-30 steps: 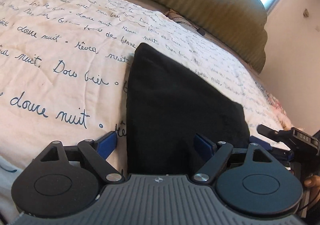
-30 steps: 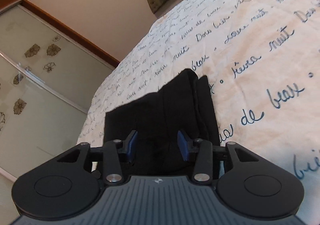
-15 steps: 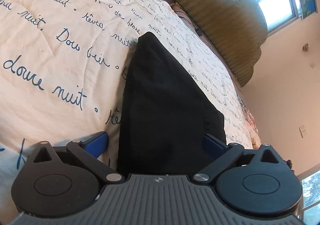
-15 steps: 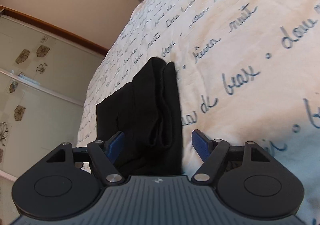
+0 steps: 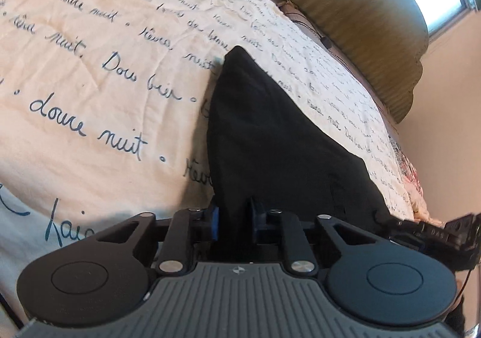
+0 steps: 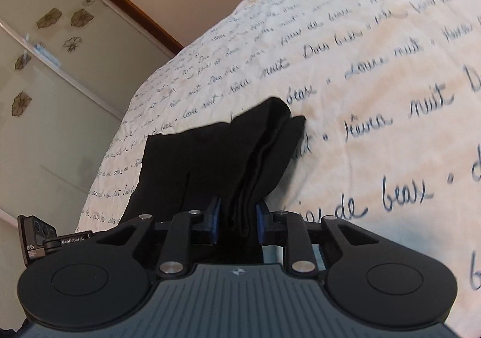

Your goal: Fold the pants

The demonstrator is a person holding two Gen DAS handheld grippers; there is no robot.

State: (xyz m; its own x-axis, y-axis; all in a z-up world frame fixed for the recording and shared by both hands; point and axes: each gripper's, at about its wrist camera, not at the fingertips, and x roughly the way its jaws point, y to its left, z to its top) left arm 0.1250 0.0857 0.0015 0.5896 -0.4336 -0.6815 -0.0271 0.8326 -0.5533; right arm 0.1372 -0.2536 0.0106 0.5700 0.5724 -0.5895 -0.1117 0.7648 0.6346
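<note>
Two near things — olive headboard [image 5: 360, 22], script-printed bedspread [image 5: 90, 67].

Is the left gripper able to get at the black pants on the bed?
Yes, it looks so. The left gripper is already at the near edge of the black pants, its jaws closing with the cloth between the blue pads. Nothing on the bedspread blocks it.

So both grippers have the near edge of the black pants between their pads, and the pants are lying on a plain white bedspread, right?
Not plain: in the left wrist view the bedspread is cream with dark handwritten script. The rest holds: left gripper and right gripper are closing on the black pants.
</note>
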